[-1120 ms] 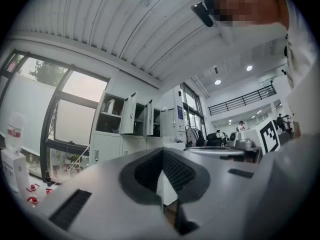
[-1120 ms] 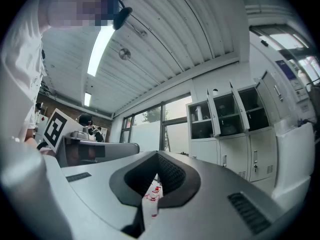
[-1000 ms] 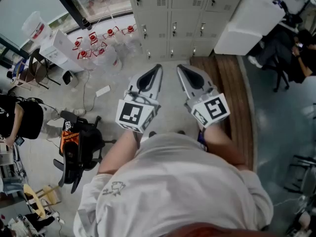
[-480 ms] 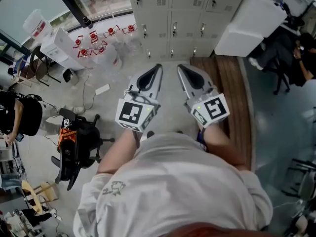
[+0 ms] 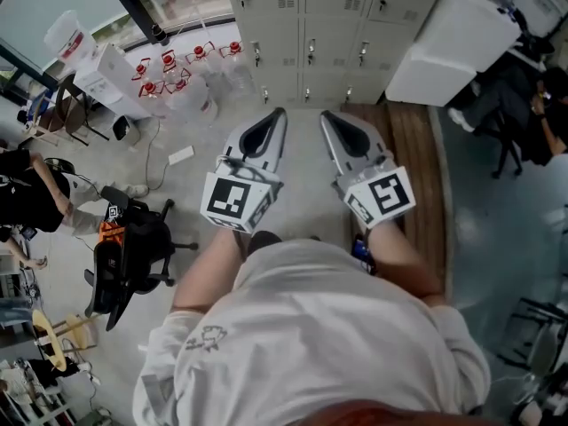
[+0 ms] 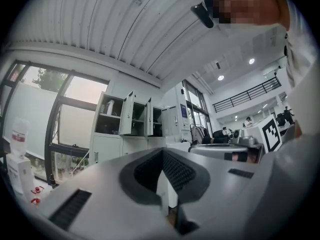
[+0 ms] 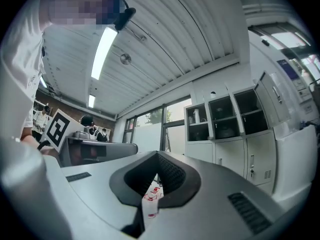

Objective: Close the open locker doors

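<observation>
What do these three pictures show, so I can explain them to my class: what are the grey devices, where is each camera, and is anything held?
There is no robot: a person holds a two-jaw gripper in each hand. The head view looks down from the person's head at the left gripper and right gripper, above the floor before grey lockers. Each gripper view looks along its own jaws. Both pairs of jaws are shut together, holding nothing. Ahead, upper locker doors stand open; red-capped water bottles stand on the floor.

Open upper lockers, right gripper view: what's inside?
Upper lockers: a pale bottle on the left shelf, a dark item in the middle. Deeper interiors are too dark to read.
</observation>
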Demonstrator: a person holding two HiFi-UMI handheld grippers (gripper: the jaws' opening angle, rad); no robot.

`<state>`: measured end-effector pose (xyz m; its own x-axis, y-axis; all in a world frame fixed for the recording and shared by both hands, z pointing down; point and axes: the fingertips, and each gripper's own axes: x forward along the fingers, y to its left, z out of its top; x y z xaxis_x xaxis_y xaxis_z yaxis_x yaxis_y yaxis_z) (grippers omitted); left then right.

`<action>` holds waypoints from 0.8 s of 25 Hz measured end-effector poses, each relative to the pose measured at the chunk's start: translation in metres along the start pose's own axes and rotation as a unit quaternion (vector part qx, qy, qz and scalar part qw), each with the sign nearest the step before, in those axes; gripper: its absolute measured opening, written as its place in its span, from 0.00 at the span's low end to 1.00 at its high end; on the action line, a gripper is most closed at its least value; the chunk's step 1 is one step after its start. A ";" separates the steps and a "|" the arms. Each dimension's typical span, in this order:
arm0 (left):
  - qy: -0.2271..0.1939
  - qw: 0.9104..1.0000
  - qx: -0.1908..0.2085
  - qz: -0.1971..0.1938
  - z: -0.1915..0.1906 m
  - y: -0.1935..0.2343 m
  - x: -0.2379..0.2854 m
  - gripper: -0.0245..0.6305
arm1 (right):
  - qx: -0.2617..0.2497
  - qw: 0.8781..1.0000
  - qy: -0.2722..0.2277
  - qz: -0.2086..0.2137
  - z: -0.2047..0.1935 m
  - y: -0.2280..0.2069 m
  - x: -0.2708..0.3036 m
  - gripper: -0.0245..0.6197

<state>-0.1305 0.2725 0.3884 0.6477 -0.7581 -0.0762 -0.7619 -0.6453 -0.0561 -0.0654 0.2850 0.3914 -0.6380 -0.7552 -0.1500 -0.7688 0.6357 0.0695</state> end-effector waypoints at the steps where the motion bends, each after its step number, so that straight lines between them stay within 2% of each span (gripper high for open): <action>1: 0.000 1.000 0.002 0.003 0.000 0.000 0.002 0.03 | 0.003 1.000 0.001 0.003 -0.001 -0.003 -0.001 0.02; 5: 0.003 1.000 0.008 0.011 0.002 0.004 0.010 0.03 | 0.021 1.000 0.004 0.006 -0.004 -0.014 0.002 0.02; 11: 0.000 1.000 0.002 0.004 0.003 0.020 0.030 0.03 | 0.001 1.000 0.002 0.002 -0.010 -0.035 0.025 0.02; 15: -0.012 1.000 0.010 -0.009 0.003 0.040 0.054 0.03 | 0.003 1.000 0.002 -0.003 -0.010 -0.051 0.049 0.02; 20: 0.004 1.000 0.005 -0.007 -0.001 0.083 0.084 0.03 | -0.006 1.000 0.007 -0.016 -0.021 -0.081 0.092 0.02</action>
<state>-0.1395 0.1550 0.3779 0.6581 -0.7500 -0.0668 -0.7529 -0.6548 -0.0662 -0.0627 0.1603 0.3922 -0.6139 -0.7772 -0.1384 -0.7890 0.6097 0.0761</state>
